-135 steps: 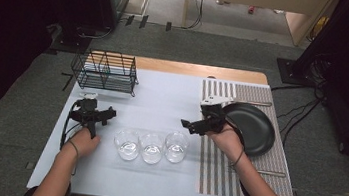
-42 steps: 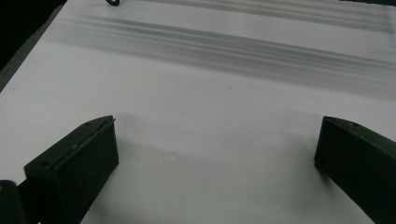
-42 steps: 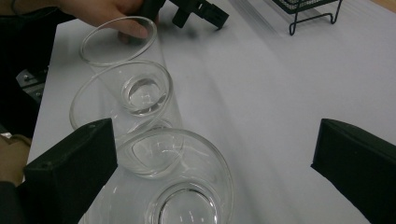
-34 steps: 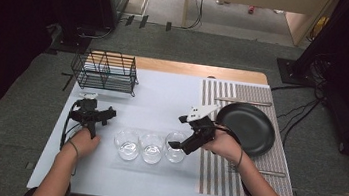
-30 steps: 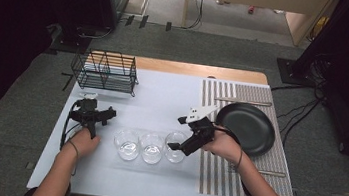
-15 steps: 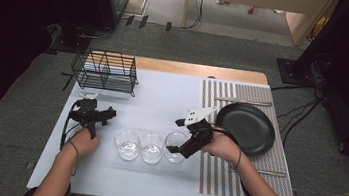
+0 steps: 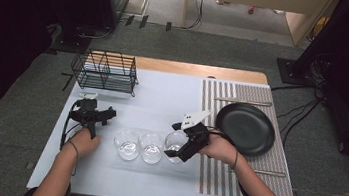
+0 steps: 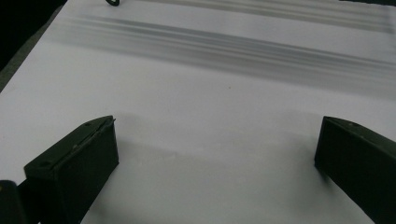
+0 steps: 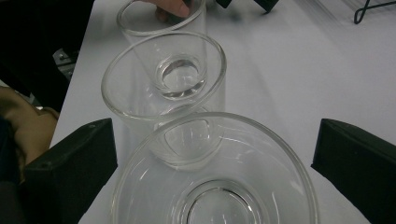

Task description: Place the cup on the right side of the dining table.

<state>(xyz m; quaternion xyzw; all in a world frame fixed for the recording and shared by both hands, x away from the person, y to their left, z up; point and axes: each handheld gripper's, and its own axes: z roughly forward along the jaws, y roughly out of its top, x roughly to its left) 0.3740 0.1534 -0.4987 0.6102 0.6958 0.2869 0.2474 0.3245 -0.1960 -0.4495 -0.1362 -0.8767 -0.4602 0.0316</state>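
My right gripper [image 7: 180,148] is at the rightmost of 3 glasses [image 7: 175,143] lined up mid table [image 7: 162,96]. Left gripper [image 7: 93,114] sits off to the side, near a wire rack [image 7: 105,72]. Black plate [image 7: 245,128] on the striped mat [image 7: 213,173] btw.

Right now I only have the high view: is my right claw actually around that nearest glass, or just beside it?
Observer: In the right gripper view the right claw is open, a jaw on each side of the nearest glass, neither touching it.
Operator: Are the three glasses upright?
Observer: Yes. That view looks down into their open rims; the middle glass stands just behind the nearest one.
Operator: And the far glass?
Observer: The far glass stands in line behind, with a fingertip showing past its rim.
Operator: What's the left claw doing?
Observer: The left claw is open over bare white table, nothing between its jaws.
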